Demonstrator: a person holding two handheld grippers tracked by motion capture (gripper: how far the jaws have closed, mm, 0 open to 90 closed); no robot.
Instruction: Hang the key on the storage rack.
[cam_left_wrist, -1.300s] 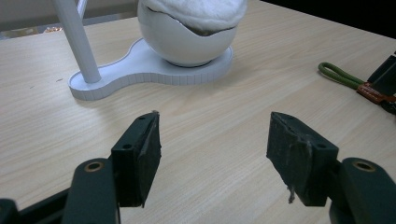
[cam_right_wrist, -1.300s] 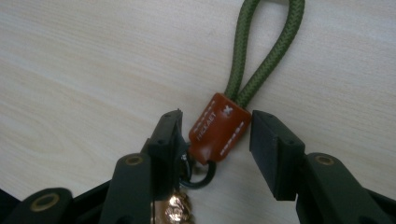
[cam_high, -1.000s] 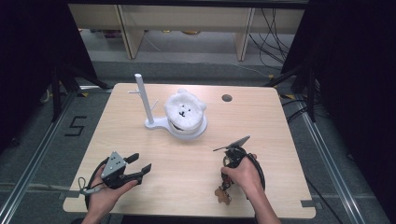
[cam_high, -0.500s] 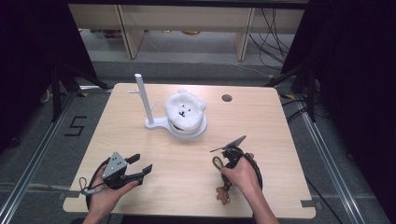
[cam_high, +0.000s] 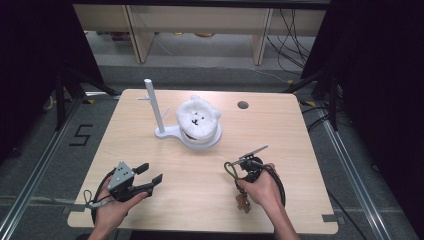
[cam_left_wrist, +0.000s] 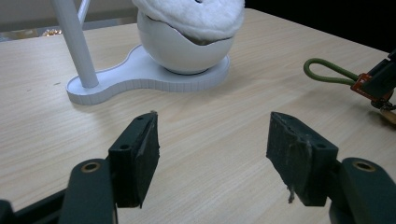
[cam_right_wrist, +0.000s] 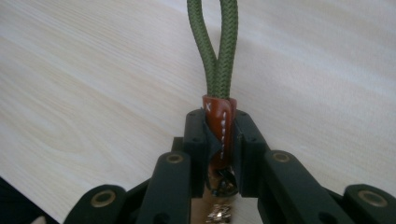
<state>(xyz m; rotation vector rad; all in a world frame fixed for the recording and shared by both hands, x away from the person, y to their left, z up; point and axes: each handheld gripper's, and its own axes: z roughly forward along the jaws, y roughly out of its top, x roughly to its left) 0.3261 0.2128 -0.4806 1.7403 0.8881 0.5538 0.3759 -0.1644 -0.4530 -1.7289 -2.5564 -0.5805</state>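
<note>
The cord loop (cam_right_wrist: 218, 46) is olive green with a woven braid, bound by a reddish-brown leather tab (cam_right_wrist: 219, 123) stitched in white. The bench (cam_high: 300, 130) is pale wood grain. The stand (cam_high: 165, 131) is white; the plush head (cam_high: 198, 116) is white with black face marks.

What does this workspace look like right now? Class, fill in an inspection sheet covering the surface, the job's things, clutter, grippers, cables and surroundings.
Surface: light wooden table, with a round hole near the far edge.
Job's things: keychain with a green cord loop, a brown leather tab and a brown charm; white stand with an upright post and a bowl bearing a fluffy white bear-faced plush.
Clutter: nothing seen.
Grippers: right gripper has just closed on the keychain's tab; left gripper open, holding nothing.
Cables: black cable loops by the right hand; more on the floor beyond.
Surroundings: grey floor, wooden shelving legs, black curtains.
</note>
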